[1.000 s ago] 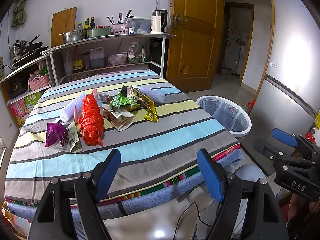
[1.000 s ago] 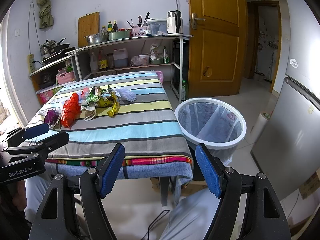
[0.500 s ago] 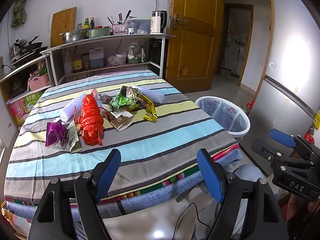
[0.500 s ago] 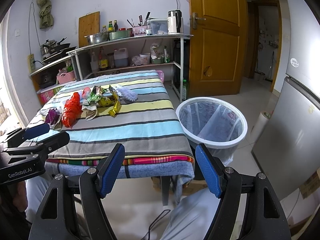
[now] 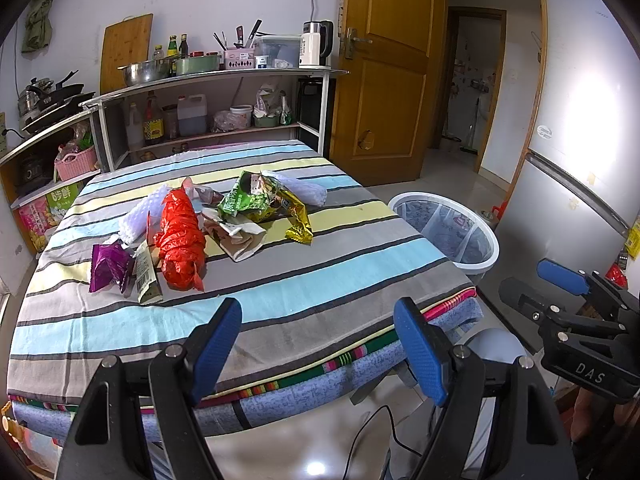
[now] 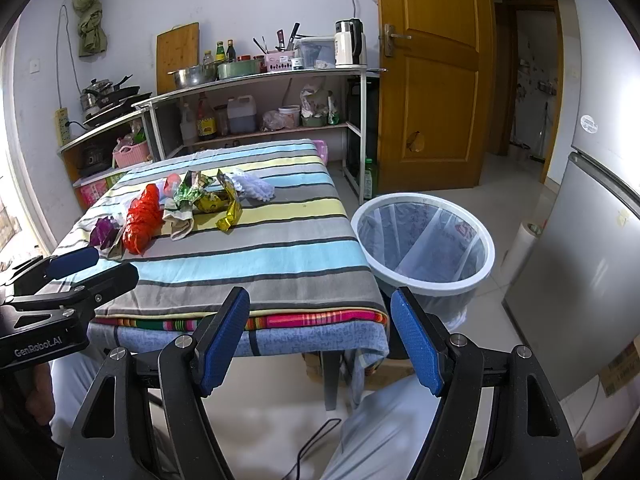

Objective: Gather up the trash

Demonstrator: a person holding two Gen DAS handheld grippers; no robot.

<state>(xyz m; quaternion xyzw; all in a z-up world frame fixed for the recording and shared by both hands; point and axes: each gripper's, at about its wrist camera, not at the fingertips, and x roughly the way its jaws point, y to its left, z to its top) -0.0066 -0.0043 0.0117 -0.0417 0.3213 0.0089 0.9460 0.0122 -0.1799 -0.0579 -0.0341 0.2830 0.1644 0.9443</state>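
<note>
A pile of trash lies on the striped table: a red plastic bag, a purple wrapper, a green snack bag, a gold wrapper, crumpled paper and white foam netting. The pile also shows in the right wrist view, with the red bag. A white bin with a clear liner stands on the floor right of the table. My left gripper is open and empty over the table's near edge. My right gripper is open and empty, below the table's near edge.
A metal shelf with pots, bottles and a kettle stands behind the table. A wooden door is at the back right. A grey fridge stands at the right. The person's legs are below the grippers.
Both grippers have shifted only slightly; the views are nearly the same. Nothing on the table has moved.
</note>
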